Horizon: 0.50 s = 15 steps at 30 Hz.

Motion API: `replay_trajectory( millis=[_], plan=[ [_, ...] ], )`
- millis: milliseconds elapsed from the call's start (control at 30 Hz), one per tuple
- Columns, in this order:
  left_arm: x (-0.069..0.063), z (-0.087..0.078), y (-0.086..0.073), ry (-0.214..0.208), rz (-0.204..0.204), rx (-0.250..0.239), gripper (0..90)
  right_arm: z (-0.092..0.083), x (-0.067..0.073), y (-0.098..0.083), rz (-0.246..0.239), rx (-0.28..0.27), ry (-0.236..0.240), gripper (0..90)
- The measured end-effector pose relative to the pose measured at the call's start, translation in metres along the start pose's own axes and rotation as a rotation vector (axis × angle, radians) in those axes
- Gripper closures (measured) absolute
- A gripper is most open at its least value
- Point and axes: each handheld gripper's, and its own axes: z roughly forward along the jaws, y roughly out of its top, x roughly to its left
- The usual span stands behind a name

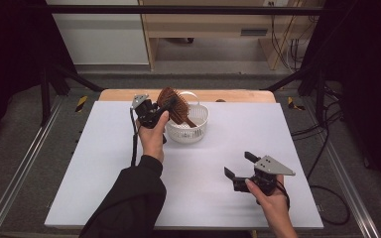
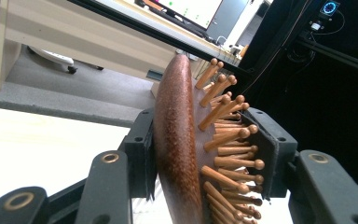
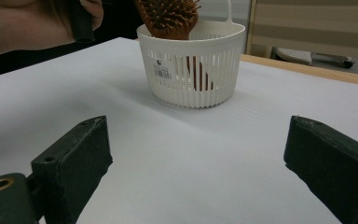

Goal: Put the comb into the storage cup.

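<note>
The brown wooden brush [image 1: 173,105] stands tilted, handle down in the white slotted basket [image 1: 198,130] (pegged head above the rim).

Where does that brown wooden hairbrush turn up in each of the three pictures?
High view: the hairbrush sits upper middle, head clamped by the left gripper, handle down in the white basket.
Left gripper view: centre, its brown back and wooden pins pinched between the two black jaws.
Right gripper view: top middle, bristly head above the basket rim.
Shared landmark: the white basket in the high and right gripper views.
</note>
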Motion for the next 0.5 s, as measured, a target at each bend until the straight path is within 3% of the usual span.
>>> replay_trajectory(
  millis=[500],
  plan=[
    [0.0069, -0.0033, -0.0022, 0.001, -0.016, 0.000, 48.9, 0.0004, 0.0003, -0.0001, 0.000, 0.003, 0.002, 7.5]
  ],
)
